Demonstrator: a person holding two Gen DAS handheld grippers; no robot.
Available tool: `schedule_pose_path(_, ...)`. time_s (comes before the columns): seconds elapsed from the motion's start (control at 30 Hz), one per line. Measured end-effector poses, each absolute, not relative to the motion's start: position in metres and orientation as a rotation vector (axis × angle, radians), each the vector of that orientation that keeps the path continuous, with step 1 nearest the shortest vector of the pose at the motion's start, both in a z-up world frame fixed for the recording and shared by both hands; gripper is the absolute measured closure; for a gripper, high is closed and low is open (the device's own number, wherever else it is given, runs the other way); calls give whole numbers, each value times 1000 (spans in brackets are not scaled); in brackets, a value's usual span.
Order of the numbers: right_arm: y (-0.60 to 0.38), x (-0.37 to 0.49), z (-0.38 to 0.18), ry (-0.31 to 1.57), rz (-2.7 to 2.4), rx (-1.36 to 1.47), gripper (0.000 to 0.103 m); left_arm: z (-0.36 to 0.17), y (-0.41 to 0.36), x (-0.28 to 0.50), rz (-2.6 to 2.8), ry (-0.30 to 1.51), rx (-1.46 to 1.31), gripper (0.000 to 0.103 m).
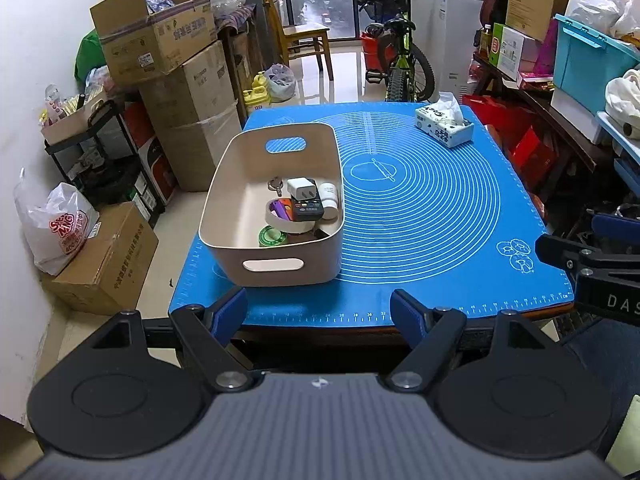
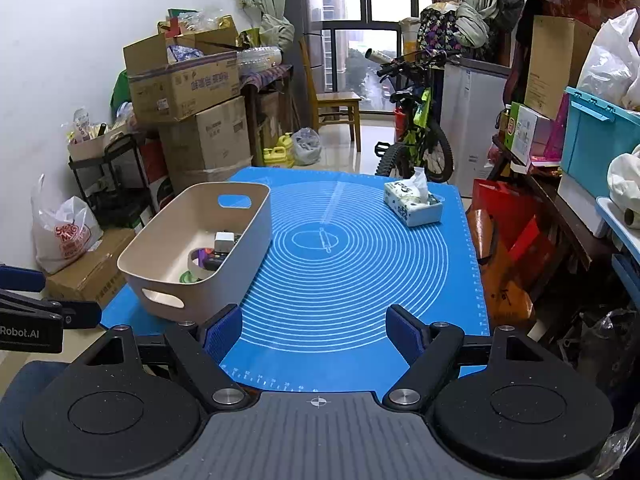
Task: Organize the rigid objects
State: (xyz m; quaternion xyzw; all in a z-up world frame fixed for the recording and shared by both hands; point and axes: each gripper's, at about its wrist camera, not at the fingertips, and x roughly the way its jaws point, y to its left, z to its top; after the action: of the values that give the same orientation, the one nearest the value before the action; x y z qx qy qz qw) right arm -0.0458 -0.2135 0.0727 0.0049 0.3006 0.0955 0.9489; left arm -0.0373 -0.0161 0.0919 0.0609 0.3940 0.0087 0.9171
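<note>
While both spread, small items fill bin (image 1: 276,240).

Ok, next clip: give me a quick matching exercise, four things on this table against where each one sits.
Things:
1. white charger plug
2. tissue pack
3. green round lid
4. beige bin

Places:
A. far right corner of the blue mat
B. left side of the mat, near edge
C. inside the bin, toward its near end
D. inside the bin, on top of the pile

Pairs: 1-D, 2-A, 3-C, 4-B
</note>
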Motion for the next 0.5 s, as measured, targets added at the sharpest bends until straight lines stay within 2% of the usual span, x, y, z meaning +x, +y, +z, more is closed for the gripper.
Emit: schedule_pose_path(0.5,-216,-47,71,626,191,23,21,93,-18,-39,13,813,137,24)
